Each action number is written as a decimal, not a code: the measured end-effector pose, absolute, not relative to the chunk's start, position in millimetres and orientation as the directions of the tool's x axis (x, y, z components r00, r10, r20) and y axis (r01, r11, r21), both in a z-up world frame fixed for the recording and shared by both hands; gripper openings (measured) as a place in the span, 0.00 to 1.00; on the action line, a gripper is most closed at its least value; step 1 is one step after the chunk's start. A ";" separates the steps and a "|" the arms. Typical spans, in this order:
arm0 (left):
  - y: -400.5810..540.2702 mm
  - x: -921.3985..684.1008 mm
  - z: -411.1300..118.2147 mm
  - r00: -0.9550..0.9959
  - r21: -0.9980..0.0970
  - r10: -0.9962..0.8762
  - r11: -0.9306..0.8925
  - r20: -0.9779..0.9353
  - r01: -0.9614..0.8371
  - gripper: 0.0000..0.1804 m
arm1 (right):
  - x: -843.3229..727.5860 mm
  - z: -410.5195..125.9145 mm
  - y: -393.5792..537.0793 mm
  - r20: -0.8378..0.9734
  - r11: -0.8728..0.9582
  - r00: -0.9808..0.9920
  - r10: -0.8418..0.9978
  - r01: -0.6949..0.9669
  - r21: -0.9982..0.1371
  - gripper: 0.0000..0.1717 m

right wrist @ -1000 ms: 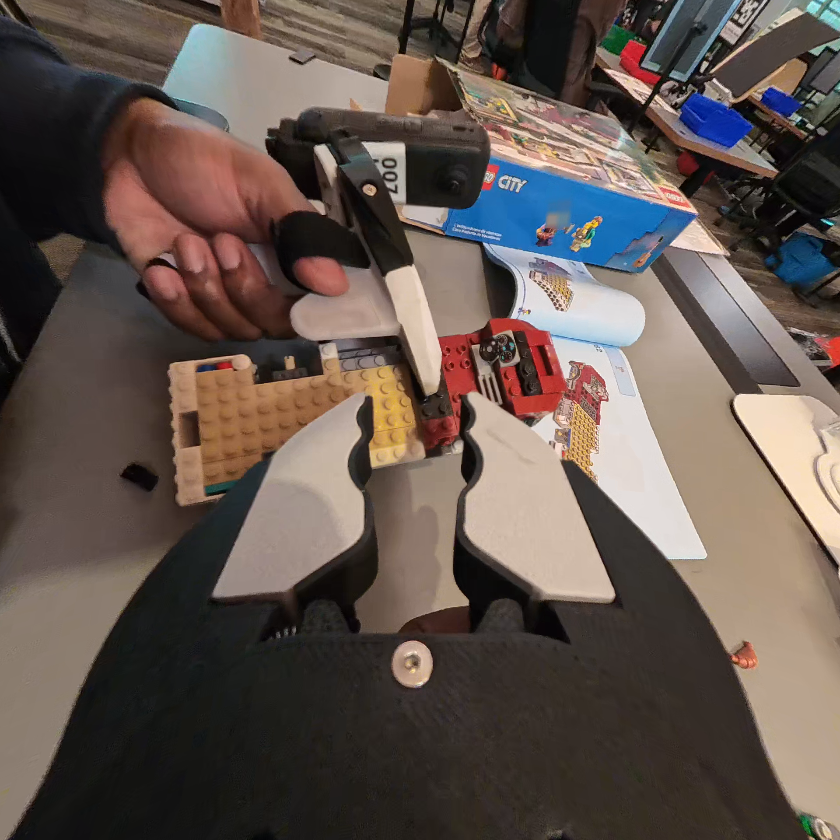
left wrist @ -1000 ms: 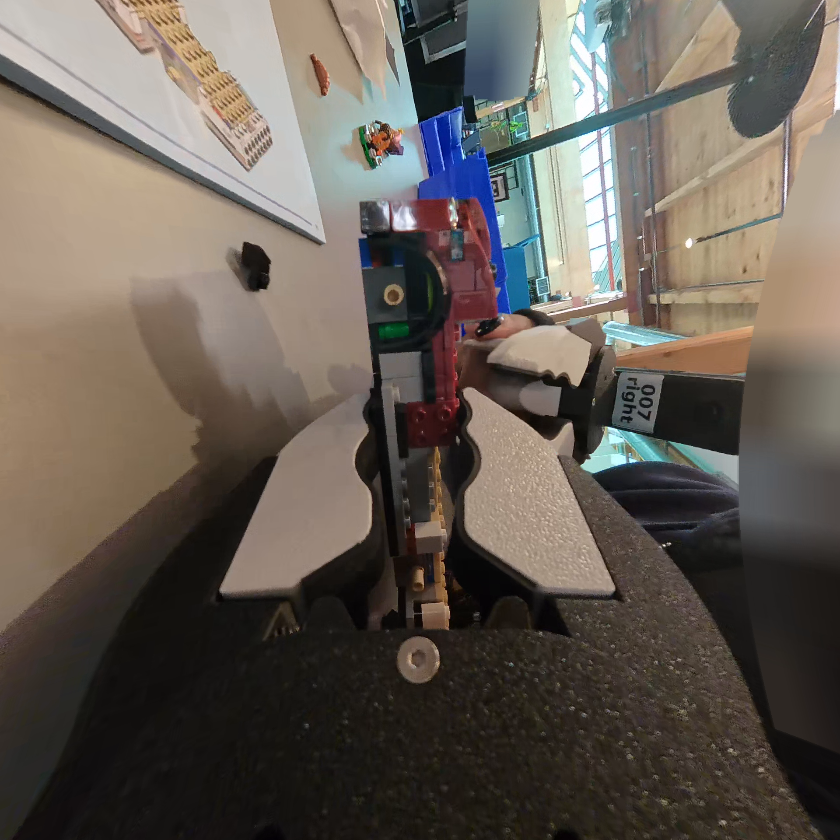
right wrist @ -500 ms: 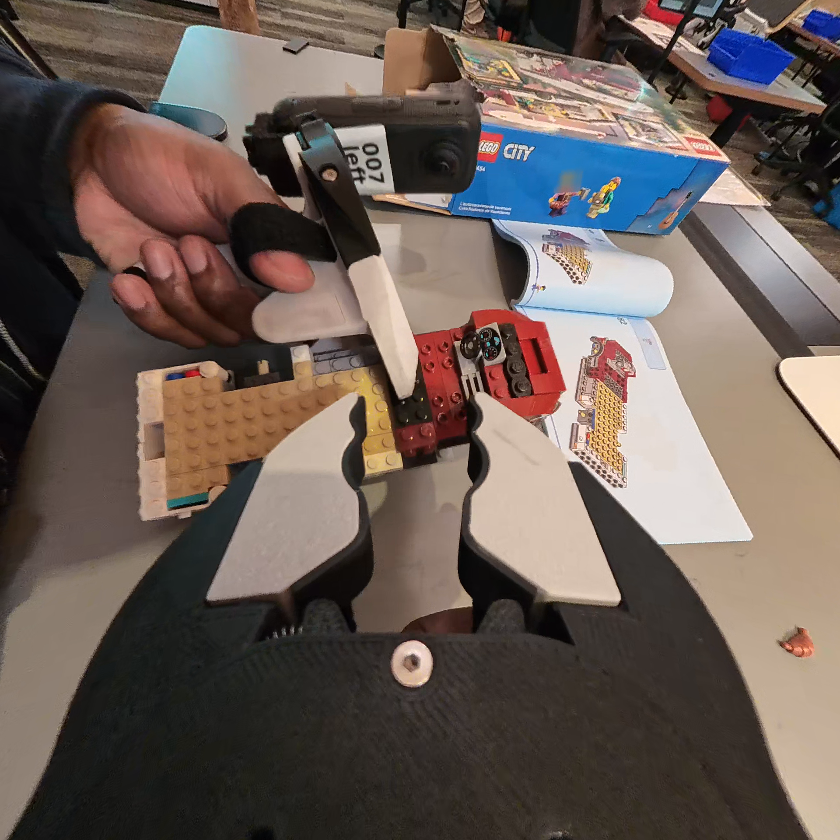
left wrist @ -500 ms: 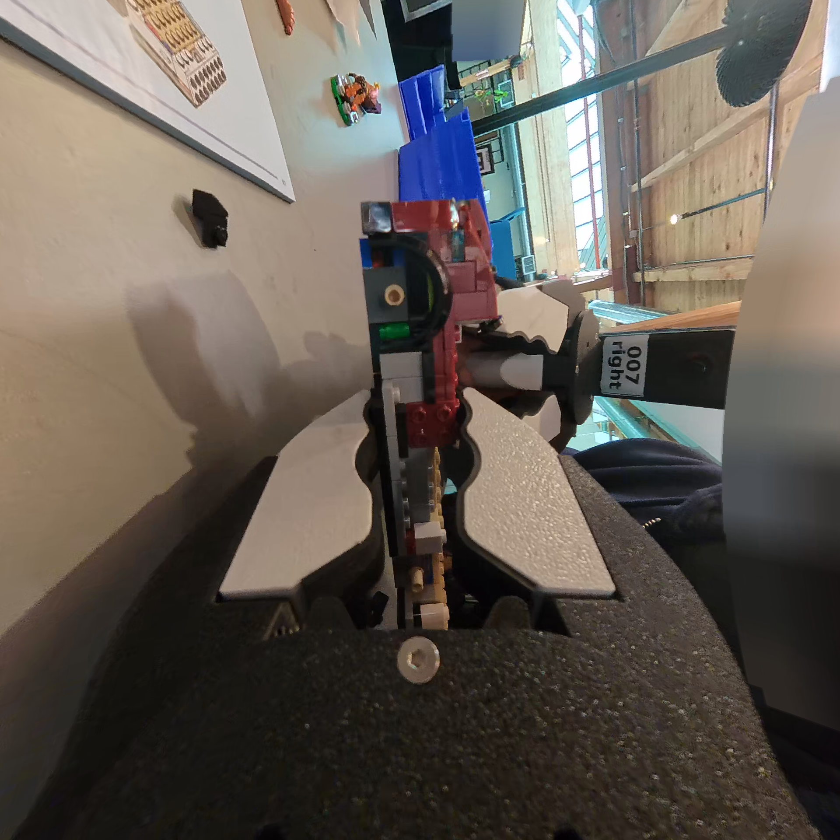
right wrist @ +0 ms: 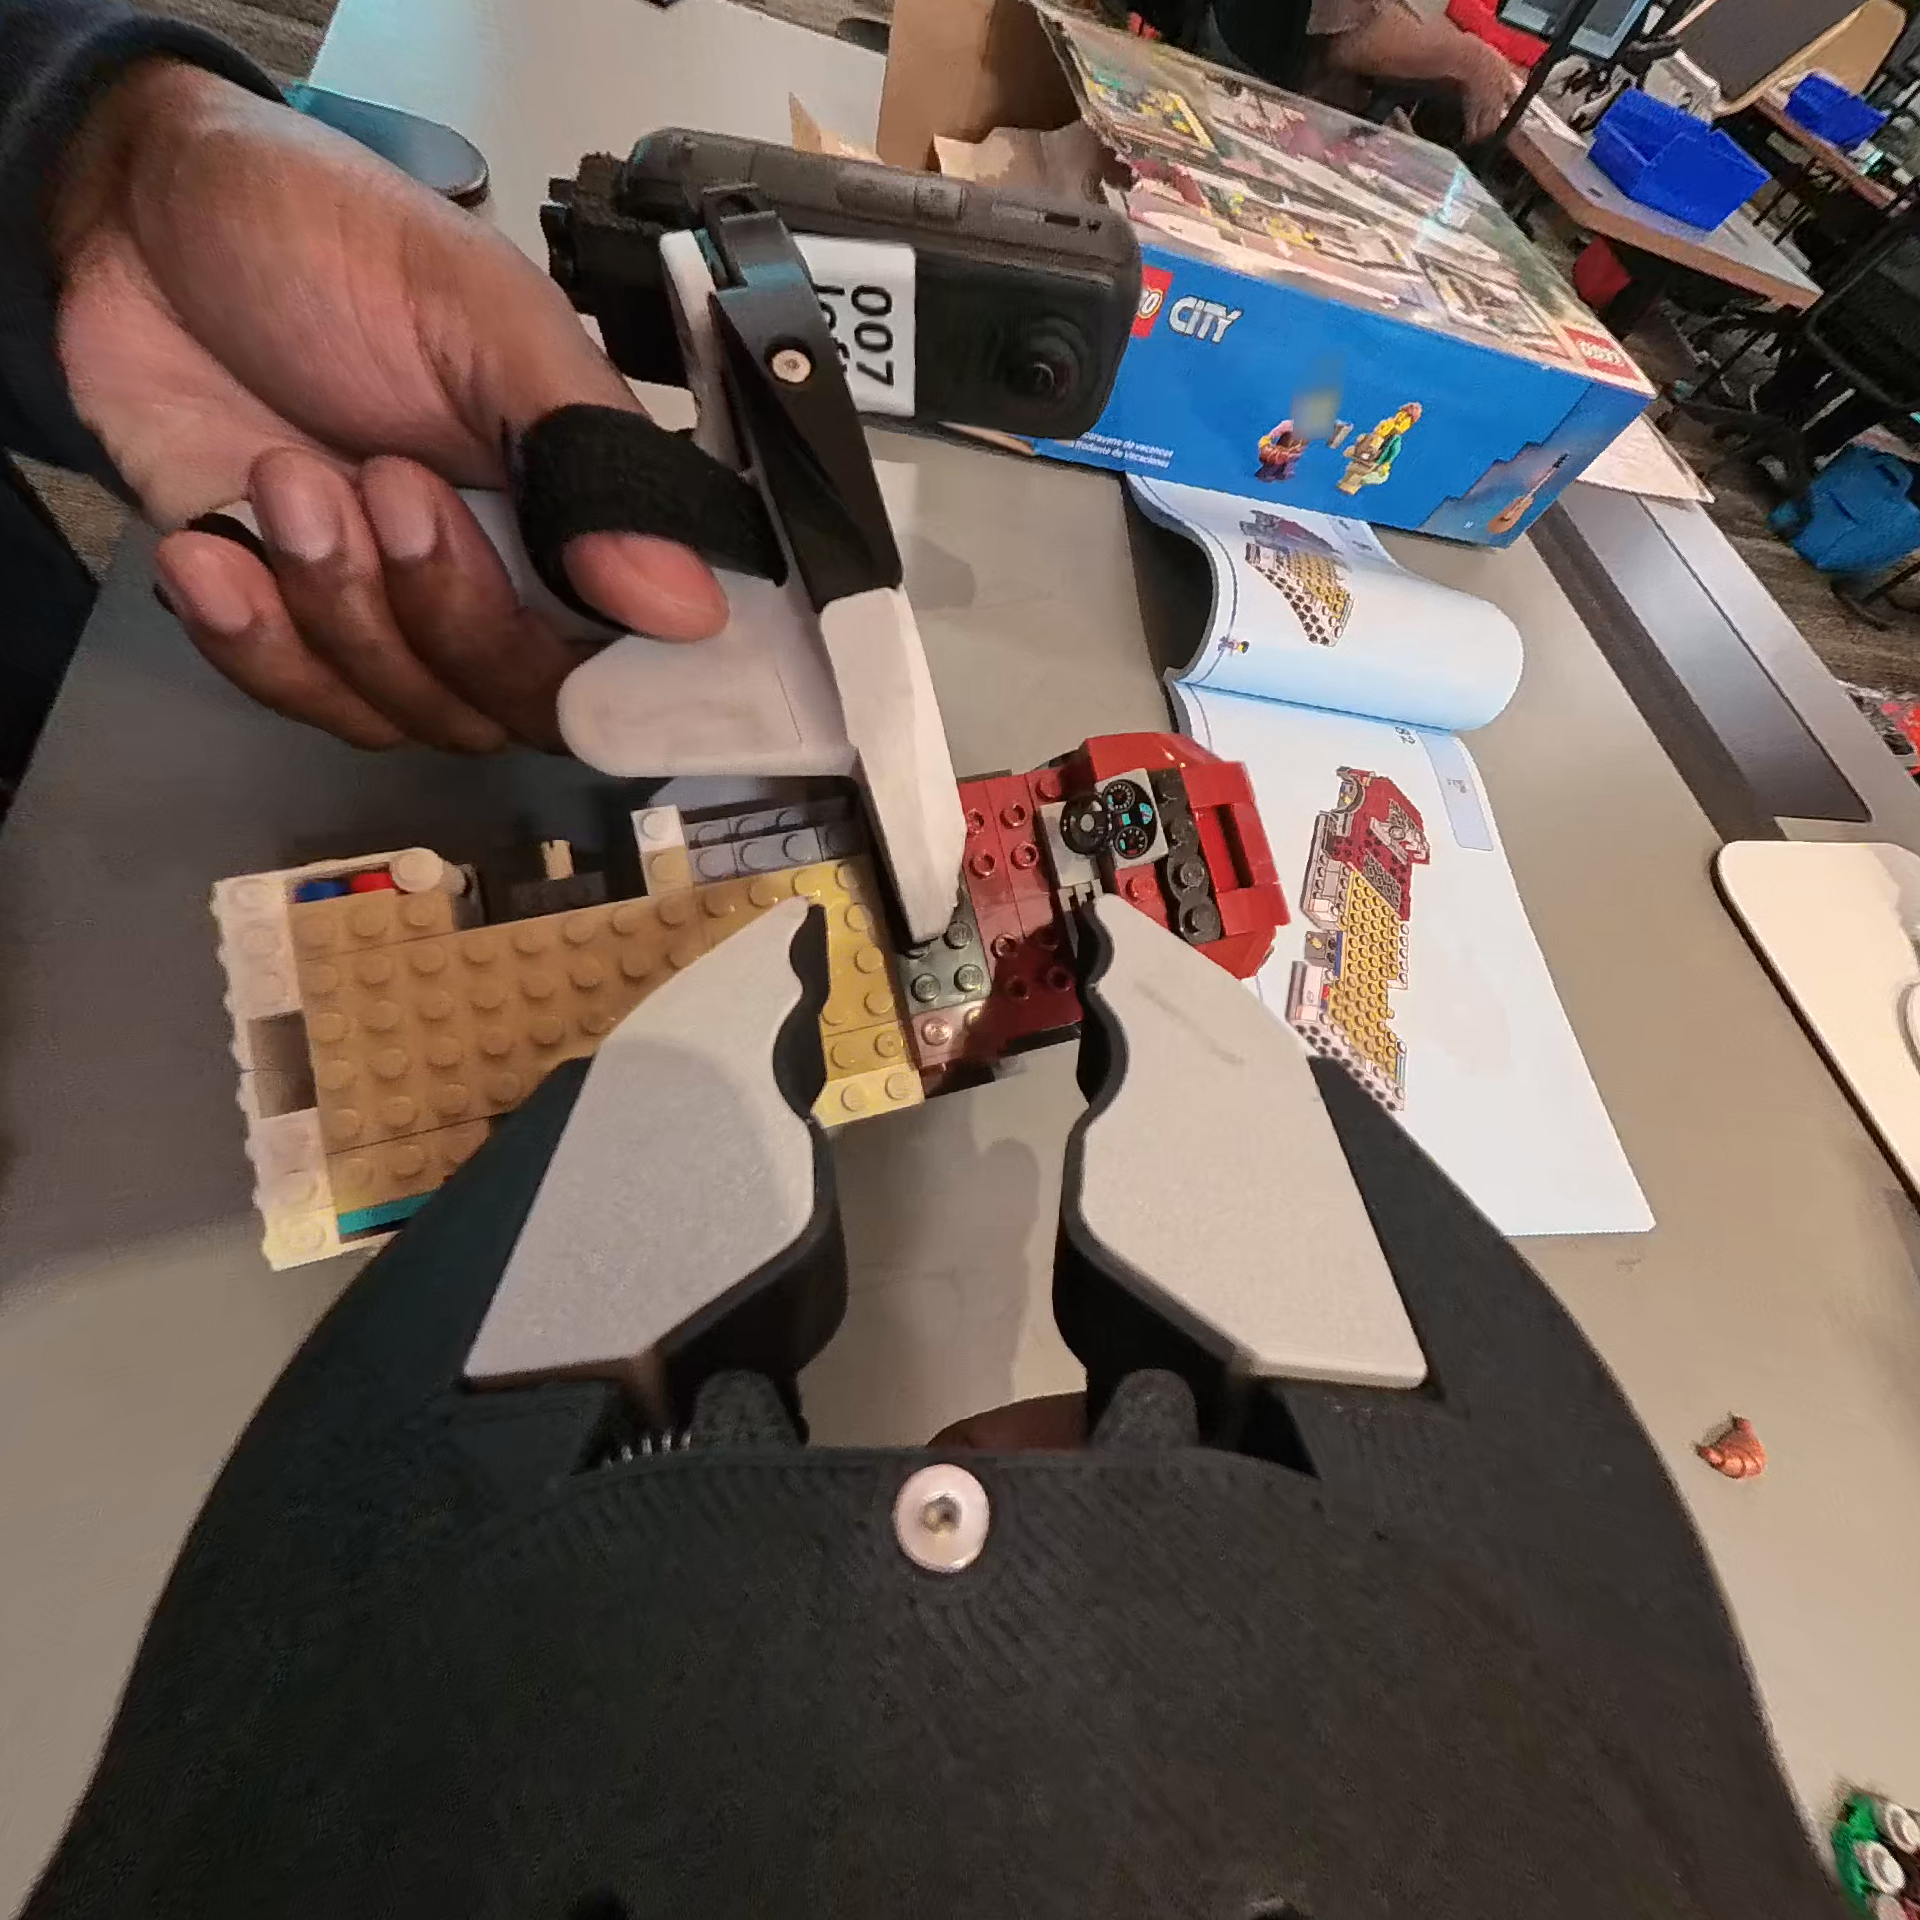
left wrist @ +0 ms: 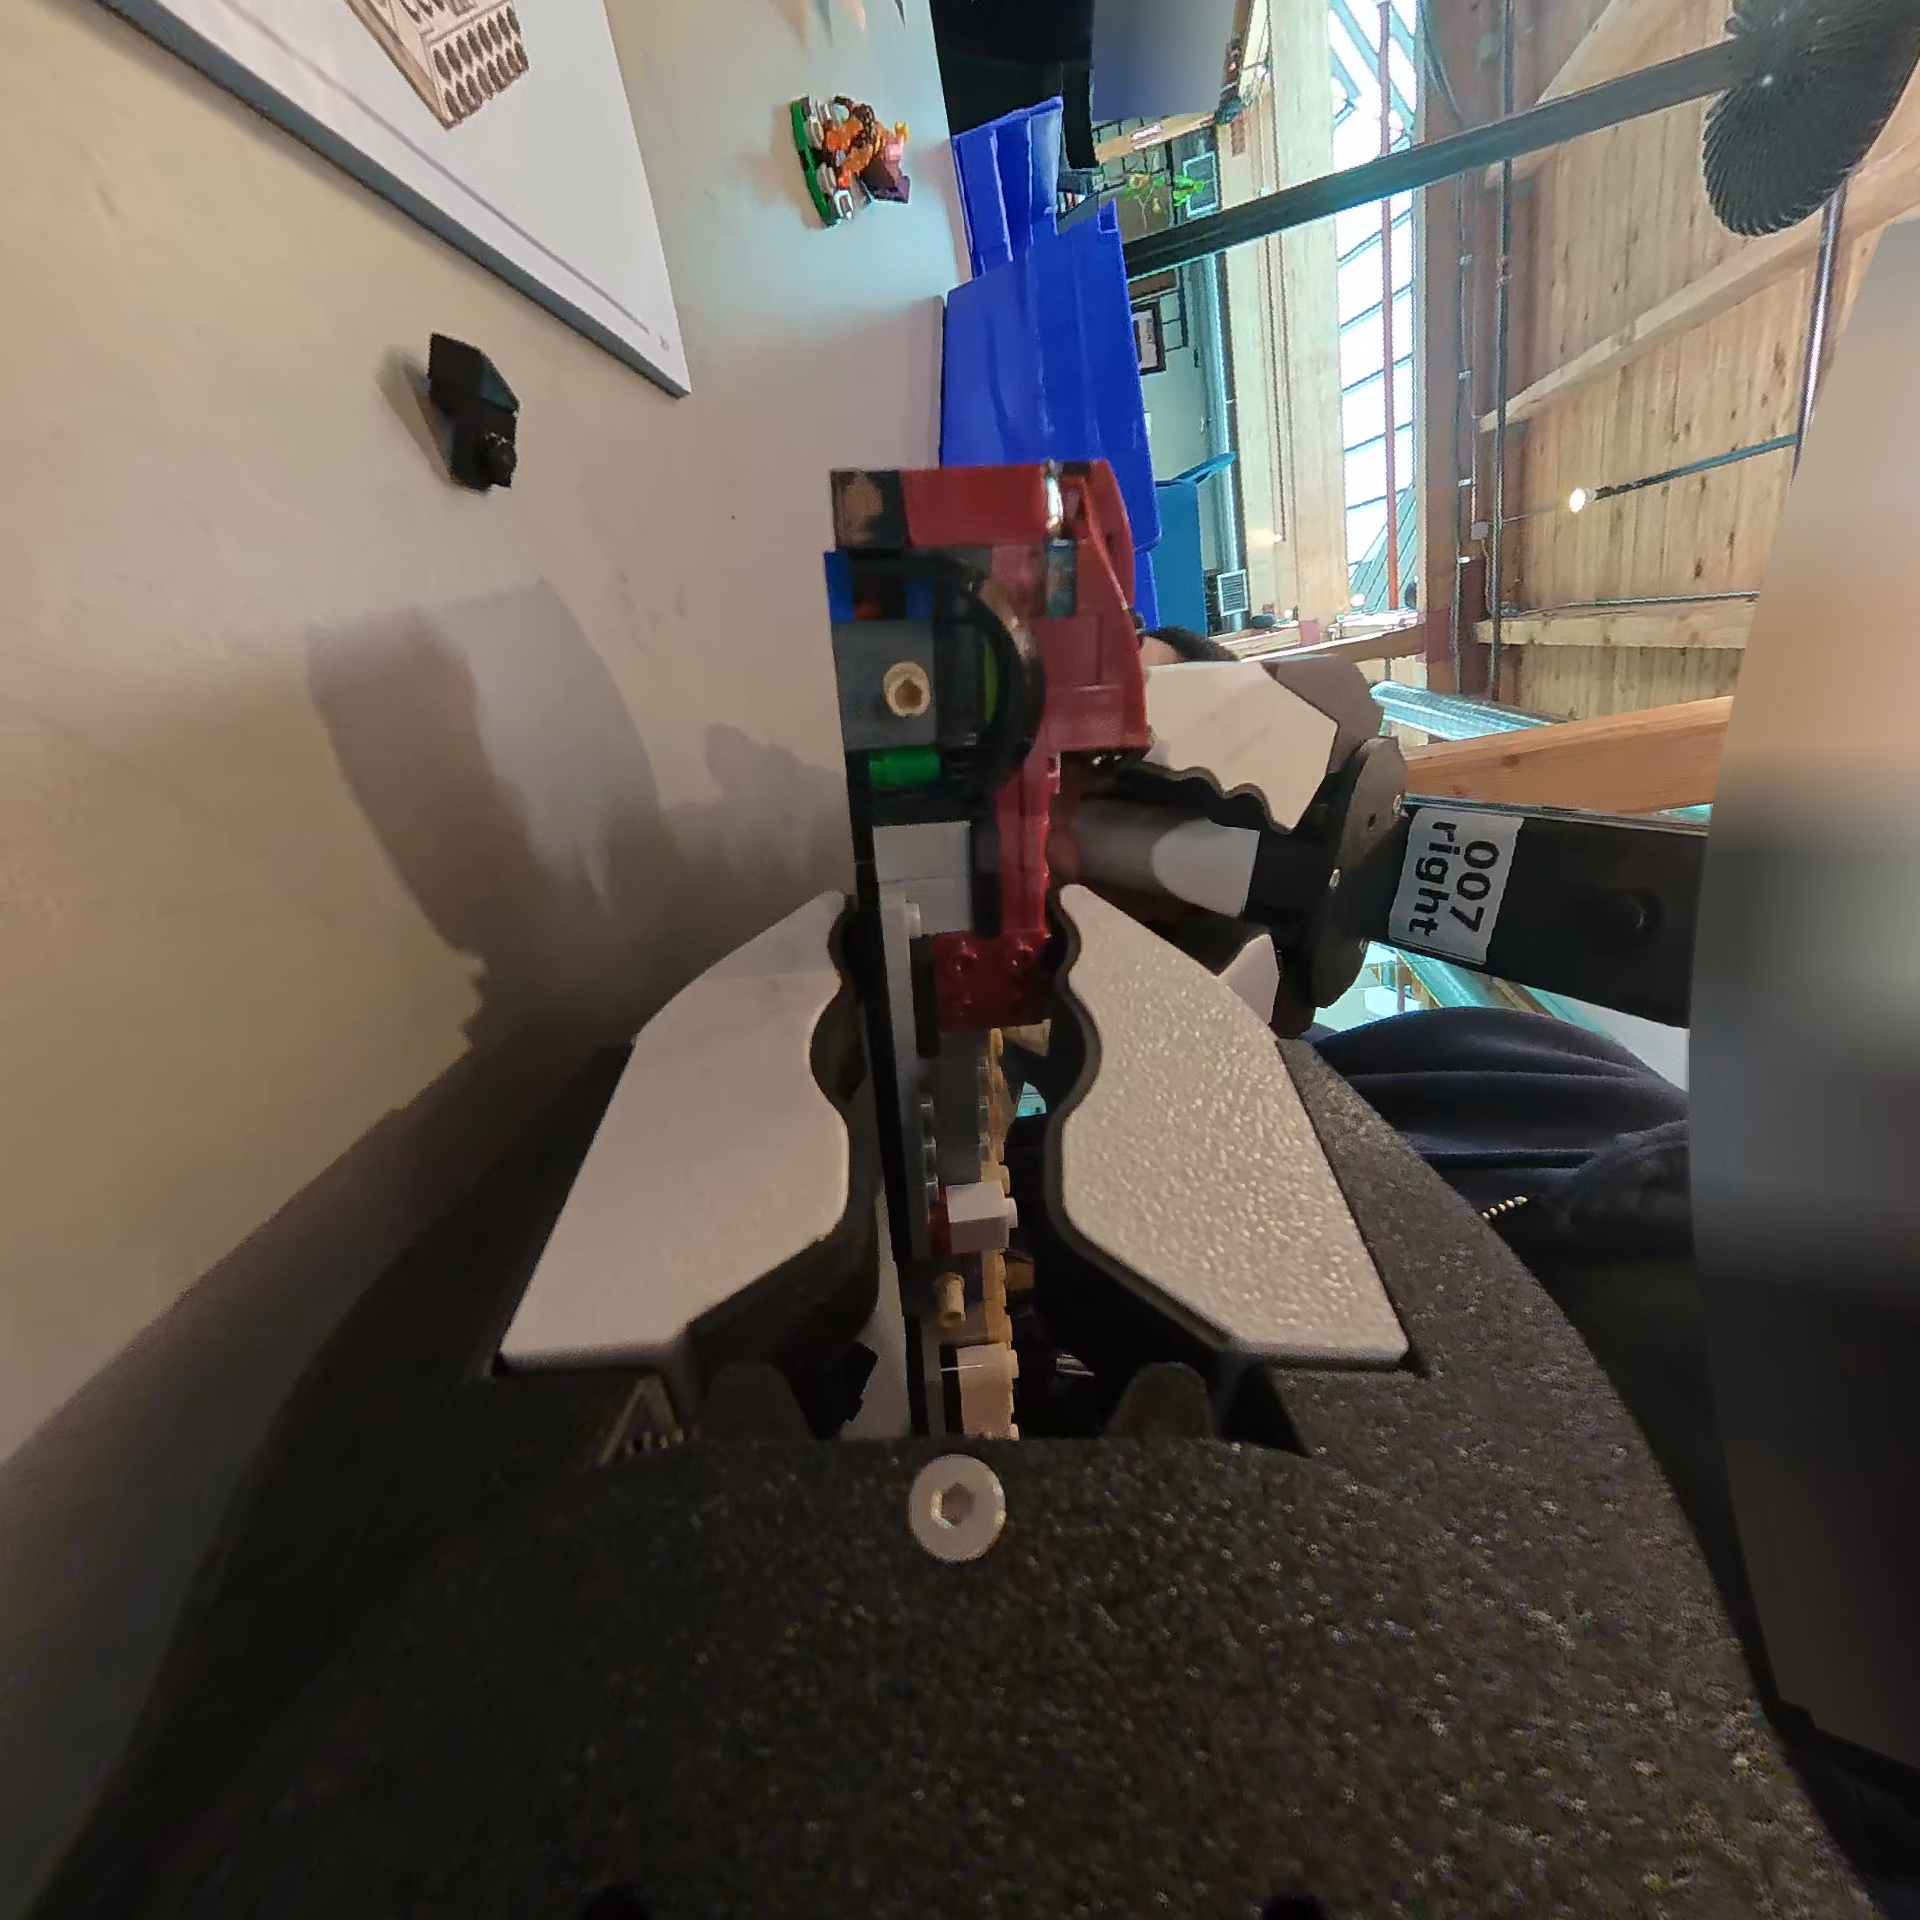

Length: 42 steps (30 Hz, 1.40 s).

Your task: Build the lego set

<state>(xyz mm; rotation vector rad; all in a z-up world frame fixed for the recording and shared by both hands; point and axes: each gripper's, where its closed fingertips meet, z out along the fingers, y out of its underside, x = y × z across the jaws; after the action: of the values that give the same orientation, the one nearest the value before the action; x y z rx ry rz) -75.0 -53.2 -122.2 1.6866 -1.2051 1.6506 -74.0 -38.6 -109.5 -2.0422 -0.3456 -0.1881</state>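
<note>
Closer now in the left wrist view: right gripper (left wrist: 1132,790), jaws wider, reaching the red cab at 2 o'clock; left gripper (left wrist: 951,935) clamped on the brick camper model (left wrist: 966,727). Right wrist view: right gripper (right wrist: 945,925) spread, straddling the dark brick; left finger (right wrist: 894,769) pressing at 12 o'clock; instruction booklet (right wrist: 1455,935) at 3 o'clock.

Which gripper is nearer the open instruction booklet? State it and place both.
Right. The right gripper hovers open over the brick model's red section, beside the instruction booklet; the left gripper clamps the model farther from the booklet.
</note>
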 end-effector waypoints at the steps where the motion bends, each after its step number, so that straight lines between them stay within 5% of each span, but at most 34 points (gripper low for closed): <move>1: -53.2 -74.9 -122.2 -0.119 -0.237 -0.260 -0.490 0.958 -0.839 0.18 | -74.0 -109.5 -38.7 0.282 -0.448 0.945 0.164 0.326 -0.832 0.27; 20: -53.0 -71.6 -131.2 -0.090 -0.208 -0.251 -0.496 0.964 -0.843 0.17 | -76.0 -100.1 -45.8 0.111 -0.405 0.979 0.170 0.172 -0.898 0.29; 42: -115.3 -46.8 -133.1 -0.134 -0.283 -0.391 -0.353 0.911 -0.892 0.18 | -4.3 -129.3 -134.3 0.135 -0.627 0.961 -0.241 -0.048 -0.777 0.14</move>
<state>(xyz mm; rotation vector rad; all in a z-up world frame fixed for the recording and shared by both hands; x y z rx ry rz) -46.8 -115.3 -133.1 1.6960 -1.4306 1.4979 -4.3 -134.3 -129.3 -2.2384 0.2025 -0.2846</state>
